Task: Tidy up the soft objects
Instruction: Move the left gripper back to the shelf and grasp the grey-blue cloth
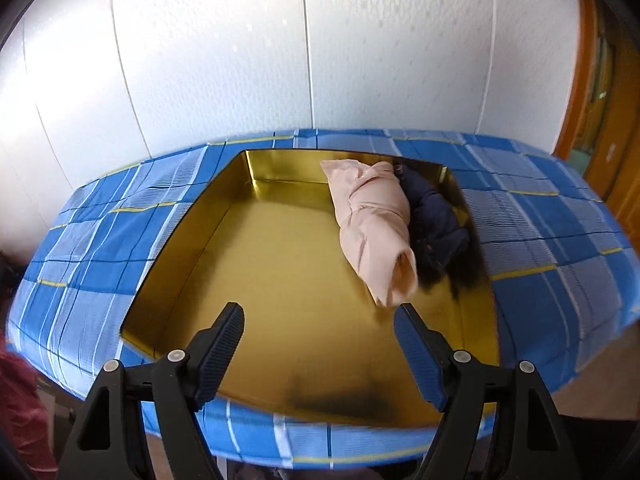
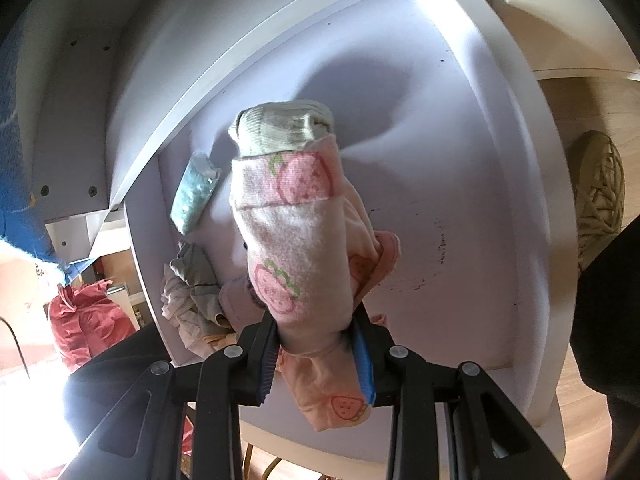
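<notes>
Hanging over the gold tray [image 1: 280, 264], the left gripper [image 1: 320, 320] has its jaws spread wide with nothing between them; only bare tray floor shows in the gap. Ahead of the jaws and off toward the right finger [image 1: 416, 344], a peach roll [image 1: 374, 224] lies along the tray's right side, with a dark roll [image 1: 436, 220] pressed against its far flank and close to the tray wall. The two sit packed side by side, which looks like a row being built from that wall inward, leaving the broad floor ahead of the left finger [image 1: 224, 340] free for more. The tray rests on a blue checked cloth [image 1: 100, 240]. The right gripper [image 2: 316, 336] is clamped on a pink strawberry roll [image 2: 296, 240], its jaws nipping the near end so the bundle sticks out forward past the fingertips, a grey-green cuff [image 2: 284, 128] capping the far tip; gripping low on the bundle probably keeps the wrap from unrolling. Beyond it is a white drawer [image 2: 440, 160], where a teal roll [image 2: 196, 192] lies left of the jaws and a loose heap of pale clothes [image 2: 192, 300] sits nearer, also to the left. Only the left view shows the tray and what is already sorted; only the right view shows the drawer, the remaining pile and the held bundle. A shoe [image 2: 600, 192] stands on the floor far right.
</notes>
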{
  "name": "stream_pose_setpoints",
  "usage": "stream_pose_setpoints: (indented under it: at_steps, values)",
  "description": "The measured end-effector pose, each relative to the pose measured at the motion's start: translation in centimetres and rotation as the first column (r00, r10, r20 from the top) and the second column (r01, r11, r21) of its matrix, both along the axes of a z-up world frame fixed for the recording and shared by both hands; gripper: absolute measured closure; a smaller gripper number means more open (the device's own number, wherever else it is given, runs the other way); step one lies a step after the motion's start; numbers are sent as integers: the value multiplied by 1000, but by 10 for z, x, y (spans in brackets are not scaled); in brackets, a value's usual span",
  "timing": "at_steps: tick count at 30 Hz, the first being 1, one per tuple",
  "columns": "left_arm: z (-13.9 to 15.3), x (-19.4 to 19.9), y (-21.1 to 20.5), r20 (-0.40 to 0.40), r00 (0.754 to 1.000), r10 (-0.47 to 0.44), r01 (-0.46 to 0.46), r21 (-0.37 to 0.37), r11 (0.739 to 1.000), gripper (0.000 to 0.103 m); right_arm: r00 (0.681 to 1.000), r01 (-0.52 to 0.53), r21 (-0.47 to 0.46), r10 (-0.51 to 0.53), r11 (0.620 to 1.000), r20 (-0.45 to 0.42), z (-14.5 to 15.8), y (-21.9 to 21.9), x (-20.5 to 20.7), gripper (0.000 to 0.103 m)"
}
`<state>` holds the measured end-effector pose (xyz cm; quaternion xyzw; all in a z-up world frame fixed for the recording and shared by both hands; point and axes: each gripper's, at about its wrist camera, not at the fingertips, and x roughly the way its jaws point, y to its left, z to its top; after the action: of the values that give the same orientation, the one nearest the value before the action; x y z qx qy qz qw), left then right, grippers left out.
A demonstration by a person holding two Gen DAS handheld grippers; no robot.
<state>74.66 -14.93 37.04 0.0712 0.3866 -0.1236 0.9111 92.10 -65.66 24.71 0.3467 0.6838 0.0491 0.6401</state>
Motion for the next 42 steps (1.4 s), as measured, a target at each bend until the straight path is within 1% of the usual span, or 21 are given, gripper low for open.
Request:
stream_pose_setpoints:
  at_steps: [3, 5, 7, 8, 11, 12, 13, 14, 17, 19, 23, 24, 25, 27, 28, 31, 32, 35, 39, 42]
  values:
    - [2, -25, 9, 15, 999, -38, 38, -29, 999, 22, 1000, 7, -2, -7, 1000, -2, -2, 3, 0, 71]
    - [1, -43, 14, 32, 998, -62, 63, -37, 997, 18, 1000, 8, -1, -8, 1000, -1, -3, 6, 0, 71]
    - [-4, -61, 19, 44, 995, -90, 92, -35, 995, 13, 1000, 10, -3, -10, 1000, -2, -3, 7, 0, 71]
    - [-11, -72, 22, 36, 994, -104, 105, -25, 994, 12, 1000, 13, -4, -13, 1000, -3, -4, 7, -1, 71]
    - [-33, -87, 27, -20, 992, -127, 126, -16, 992, 12, 1000, 17, -6, -17, 1000, -7, -7, 7, -3, 71]
    - [-47, -93, 29, -59, 989, -133, 132, -20, 991, 12, 1000, 15, -8, -16, 1000, -7, -7, 9, -3, 71]
    - [-55, -96, 31, -78, 988, -132, 131, -20, 991, 12, 1000, 14, -9, -14, 1000, -6, -8, 10, -3, 71]
    - [-70, -100, 33, -117, 985, -131, 130, -18, 991, 12, 1000, 12, -9, -12, 1000, -7, -8, 9, -3, 71]
    - [-101, -104, 39, -198, 974, -106, 107, -5, 994, 12, 1000, 6, -11, -6, 1000, -10, -10, 11, -3, 71]
    - [-129, -105, 44, -273, 959, -79, 83, 6, 996, 12, 1000, 4, -11, -4, 1000, -12, -11, 12, -4, 71]
    - [-172, -100, 54, -375, 927, -7, 29, 53, 998, 14, 1000, -1, -13, 1, 1000, -18, -15, 16, -5, 71]
    - [-184, -97, 57, -408, 913, 18, 9, 65, 998, 18, 1000, -4, -14, 4, 1000, -20, -16, 18, -5, 71]
    - [-196, -93, 61, -448, 893, 39, -13, 63, 998, 21, 1000, -7, -15, 7, 1000, -21, -16, 18, -5, 71]
    - [-215, -91, 70, -503, 861, 78, -55, 60, 997, 25, 1000, -12, -15, 12, 1000, -19, -17, 18, -5, 71]
    - [-226, -89, 75, -535, 839, 98, -84, 50, 995, 25, 1000, -14, -11, 14, 1000, -11, -17, 19, -5, 71]
    - [-249, -86, 87, -593, 794, 135, -147, 27, 989, 26, 1000, -18, 6, 17, 1000, 7, -17, 21, -5, 71]
    - [-259, -85, 91, -619, 771, 146, -174, 15, 985, 26, 1000, -22, 6, 22, 1000, 12, -17, 22, -5, 71]
    - [-276, -84, 97, -656, 738, 157, -196, 15, 981, 26, 999, -29, 1, 29, 1000, 14, -18, 23, -7, 71]
    - [-293, -84, 95, -686, 715, 138, -179, 12, 984, 29, 1000, -20, 5, 20, 1000, -1, -24, 22, -10, 71]
    - [-301, -84, 91, -684, 718, 130, -152, 29, 988, 30, 1000, -21, -1, 21, 1000, 6, -24, 22, -10, 71]
